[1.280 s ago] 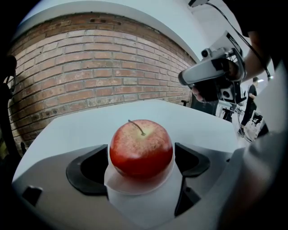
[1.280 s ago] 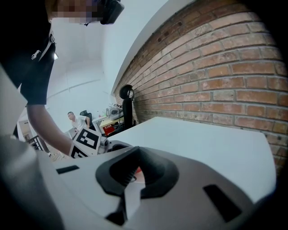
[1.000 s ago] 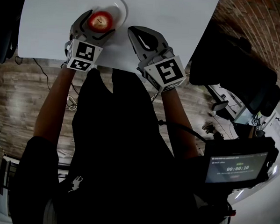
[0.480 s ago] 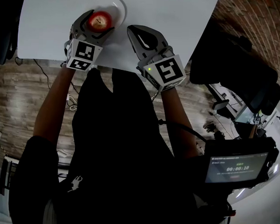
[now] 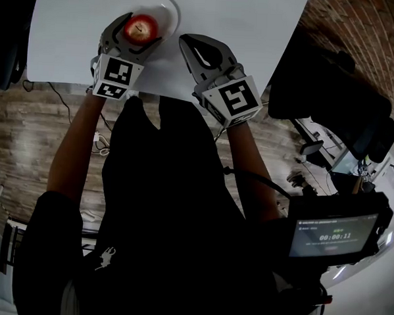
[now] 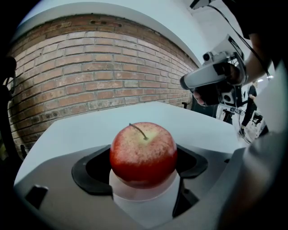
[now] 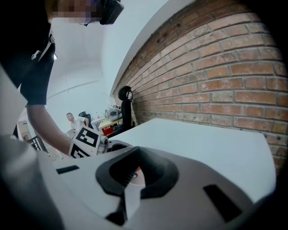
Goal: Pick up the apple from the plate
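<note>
Your left claw [image 5: 140,29] pinches the red apple [image 6: 143,155] over the white plate [image 5: 168,7]. Your right claw [image 5: 187,44] is pressed together, empty, beside the plate at the table [image 5: 243,24].

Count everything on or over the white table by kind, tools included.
apple: 1
plate: 1
tool: 2 (left tool shut on the apple, right tool shut with nothing in it)
Total: 4
</note>
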A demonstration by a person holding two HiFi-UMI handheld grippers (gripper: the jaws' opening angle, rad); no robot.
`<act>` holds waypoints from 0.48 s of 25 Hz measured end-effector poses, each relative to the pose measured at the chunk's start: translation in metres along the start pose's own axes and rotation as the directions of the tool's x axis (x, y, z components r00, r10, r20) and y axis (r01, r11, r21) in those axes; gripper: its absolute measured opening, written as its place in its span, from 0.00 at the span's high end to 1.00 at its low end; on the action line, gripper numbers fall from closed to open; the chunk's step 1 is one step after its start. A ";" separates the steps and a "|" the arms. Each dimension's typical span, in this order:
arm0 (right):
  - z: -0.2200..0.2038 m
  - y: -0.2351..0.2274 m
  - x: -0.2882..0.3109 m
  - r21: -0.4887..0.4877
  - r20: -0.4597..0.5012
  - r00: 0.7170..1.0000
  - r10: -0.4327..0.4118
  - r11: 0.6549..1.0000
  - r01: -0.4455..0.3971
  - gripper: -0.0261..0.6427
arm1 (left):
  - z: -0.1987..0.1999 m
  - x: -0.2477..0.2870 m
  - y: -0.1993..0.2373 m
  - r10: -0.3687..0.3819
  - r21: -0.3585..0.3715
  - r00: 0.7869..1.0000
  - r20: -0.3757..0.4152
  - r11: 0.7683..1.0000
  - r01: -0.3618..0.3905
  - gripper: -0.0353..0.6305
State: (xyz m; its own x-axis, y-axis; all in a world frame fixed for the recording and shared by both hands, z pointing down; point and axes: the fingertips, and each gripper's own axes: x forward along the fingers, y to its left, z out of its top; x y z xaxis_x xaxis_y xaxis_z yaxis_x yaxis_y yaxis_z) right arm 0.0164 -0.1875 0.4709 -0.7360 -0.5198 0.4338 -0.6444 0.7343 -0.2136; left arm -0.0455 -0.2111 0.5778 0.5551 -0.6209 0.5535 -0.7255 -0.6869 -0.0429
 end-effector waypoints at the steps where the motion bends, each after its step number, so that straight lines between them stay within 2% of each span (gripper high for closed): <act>1: 0.002 0.000 0.001 -0.006 0.013 1.000 0.006 1.000 -0.006 0.95 | -0.001 0.000 0.000 0.000 0.001 1.000 -0.002 1.000 0.000 0.32; 12: 0.009 -0.004 0.005 -0.023 0.038 0.999 -0.002 1.000 0.003 0.95 | 0.008 0.004 0.002 -0.012 0.015 1.000 0.001 1.000 0.012 0.32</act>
State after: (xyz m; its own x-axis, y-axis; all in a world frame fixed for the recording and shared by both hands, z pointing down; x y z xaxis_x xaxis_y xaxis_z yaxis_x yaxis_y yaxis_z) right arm 0.0137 -0.1969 0.4663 -0.7421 -0.5373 0.4007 -0.6414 0.7428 -0.1920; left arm -0.0414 -0.2177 0.5729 0.5637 -0.6132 0.5534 -0.7128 -0.6996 -0.0491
